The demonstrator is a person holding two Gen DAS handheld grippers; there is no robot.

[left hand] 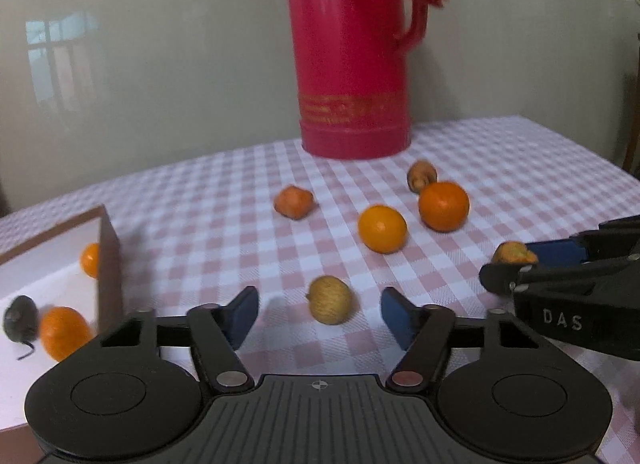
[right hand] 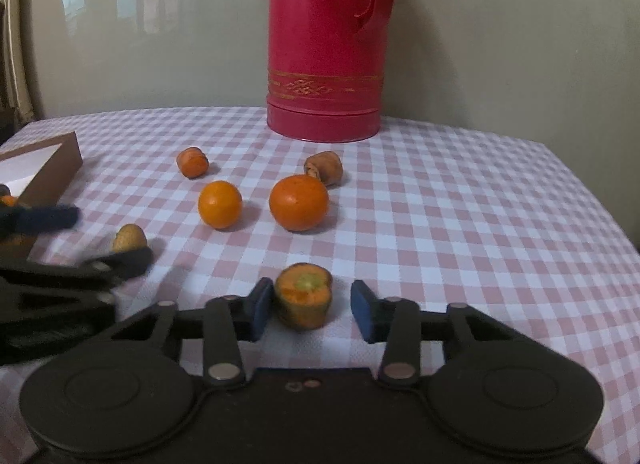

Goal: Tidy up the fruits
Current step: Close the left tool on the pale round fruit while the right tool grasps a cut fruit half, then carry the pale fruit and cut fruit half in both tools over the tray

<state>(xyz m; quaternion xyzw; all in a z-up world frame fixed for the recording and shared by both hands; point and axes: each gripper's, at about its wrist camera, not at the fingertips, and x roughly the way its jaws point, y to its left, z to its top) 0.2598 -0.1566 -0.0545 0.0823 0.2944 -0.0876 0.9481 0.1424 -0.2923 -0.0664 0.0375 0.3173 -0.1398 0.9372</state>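
Note:
My left gripper (left hand: 319,314) is open, with a small tan fruit (left hand: 330,299) on the cloth between its fingers, apart from both. My right gripper (right hand: 307,309) is open around an orange-brown cut fruit (right hand: 305,295); its left pad touches or nearly touches it. It also shows in the left wrist view (left hand: 513,254). Two round oranges (right hand: 220,204) (right hand: 299,203) and two small brown-orange fruits (right hand: 193,161) (right hand: 324,167) lie farther back. A brown-walled white box (left hand: 107,260) at left holds two oranges (left hand: 62,332) (left hand: 90,259) and a dark fruit (left hand: 20,318).
A tall red flask (right hand: 326,44) with a handle stands at the back of the checked tablecloth (right hand: 460,224). A beige wall lies behind. The table's right edge (right hand: 600,204) drops off near the right gripper. The left gripper shows in the right wrist view (right hand: 80,236).

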